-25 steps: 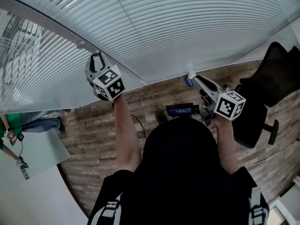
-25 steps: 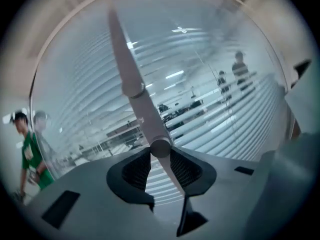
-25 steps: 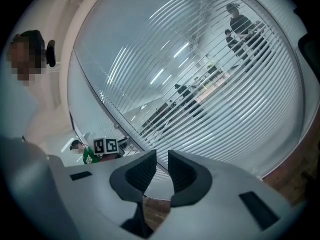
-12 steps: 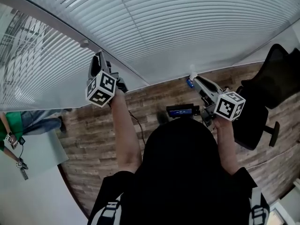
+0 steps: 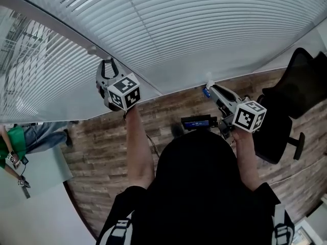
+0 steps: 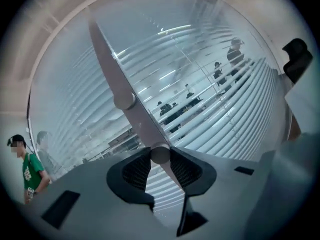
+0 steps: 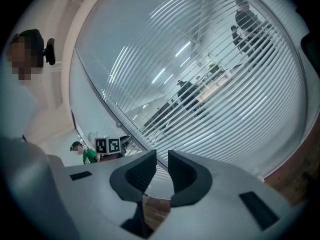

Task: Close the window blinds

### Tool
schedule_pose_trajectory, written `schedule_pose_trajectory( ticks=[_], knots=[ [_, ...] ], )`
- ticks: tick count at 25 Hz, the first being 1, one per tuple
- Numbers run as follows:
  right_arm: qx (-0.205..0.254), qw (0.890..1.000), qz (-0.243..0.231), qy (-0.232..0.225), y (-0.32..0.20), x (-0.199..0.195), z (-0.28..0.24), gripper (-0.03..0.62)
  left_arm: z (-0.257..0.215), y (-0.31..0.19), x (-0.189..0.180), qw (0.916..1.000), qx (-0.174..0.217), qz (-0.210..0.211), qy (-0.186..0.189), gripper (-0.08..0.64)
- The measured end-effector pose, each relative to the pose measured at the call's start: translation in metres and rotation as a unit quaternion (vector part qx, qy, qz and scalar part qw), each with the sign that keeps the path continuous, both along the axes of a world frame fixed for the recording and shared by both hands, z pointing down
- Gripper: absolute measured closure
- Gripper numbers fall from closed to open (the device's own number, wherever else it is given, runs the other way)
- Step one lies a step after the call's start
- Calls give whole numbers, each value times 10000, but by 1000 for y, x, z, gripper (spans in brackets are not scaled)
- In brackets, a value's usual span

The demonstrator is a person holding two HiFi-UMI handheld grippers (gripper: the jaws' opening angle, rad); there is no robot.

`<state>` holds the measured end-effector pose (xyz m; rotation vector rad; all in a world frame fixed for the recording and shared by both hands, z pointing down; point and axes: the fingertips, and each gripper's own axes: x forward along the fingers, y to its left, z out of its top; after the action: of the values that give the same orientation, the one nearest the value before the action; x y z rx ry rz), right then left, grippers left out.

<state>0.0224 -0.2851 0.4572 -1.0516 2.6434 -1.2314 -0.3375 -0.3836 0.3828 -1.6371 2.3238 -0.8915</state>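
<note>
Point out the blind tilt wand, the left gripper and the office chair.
blind tilt wand (image 6: 115, 79), left gripper view, shaft above the jaws
left gripper (image 5: 108, 62), head view, between its fingertips
office chair (image 5: 301, 83), head view, black backrest

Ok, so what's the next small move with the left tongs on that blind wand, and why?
Probably roll the left tongs about the wand to twist it. The tongs are clamped on the wand, and the slats are tilted open enough that the office beyond shows through the gaps.
</note>
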Motion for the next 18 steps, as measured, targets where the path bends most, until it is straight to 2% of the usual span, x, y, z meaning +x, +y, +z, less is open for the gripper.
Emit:
schedule_pose_trajectory(
  ticks=[1,2,3,4,5,6,7,8,9,10,11,12,13,14,15,16,18],
  knots=[
    [2,10000,-9,-6,0,0,0,517,0,0,1,9999,-30,3,-104,425],
    [3,10000,-17,-11,0,-1,0,517,-1,0,2,10000,8,27,-42,425],
    [5,10000,-22,-15,1,-1,0,517,-2,0,2,9997,113,79,181,425],
    [8,10000,-27,-18,1,-1,-1,517,-3,1,3,9977,286,161,587,425],
    [12,10000,-30,-19,1,-1,-1,517,-5,2,4,9911,513,265,1200,425],
    [15,10000,-32,-20,1,-2,-1,517,-6,3,4,9764,769,369,1985,419],
    [17,10000,-33,-22,1,-2,-1,517,-6,4,3,9528,1022,447,2823,410],
    [18,10000,-31,-23,1,-2,-1,517,-6,4,1,9246,1246,493,3567,399],
    [17,10000,-27,-23,0,-2,-1,517,-6,5,-3,8987,1425,519,4116,393],
    [13,10000,-21,-22,0,-2,-1,517,-6,4,-5,8800,1551,536,4457,394],
    [7,10000,-12,-19,0,-1,0,518,-7,4,-7,8692,1620,542,4640,394],
    [0,10000,-1,-17,0,0,1,517,-6,3,-8,8654,1637,524,4707,394],
    [-7,10000,10,-14,0,1,1,517,-5,3,-9,8690,1612,481,4654,397],
    [-13,10000,21,-10,0,1,2,517,-5,3,-10,8808,1545,429,4455,417],
    [-16,10000,30,-7,0,2,2,517,-4,3,-9,8999,1430,382,4102,422],
    [-17,10000,39,-3,0,2,2,517,-3,3,-8,9230,1266,333,3619,422],
    [-16,10000,54,8,0,3,2,517,-1,1,-6,9668,829,201,2409,423]
  ],
)
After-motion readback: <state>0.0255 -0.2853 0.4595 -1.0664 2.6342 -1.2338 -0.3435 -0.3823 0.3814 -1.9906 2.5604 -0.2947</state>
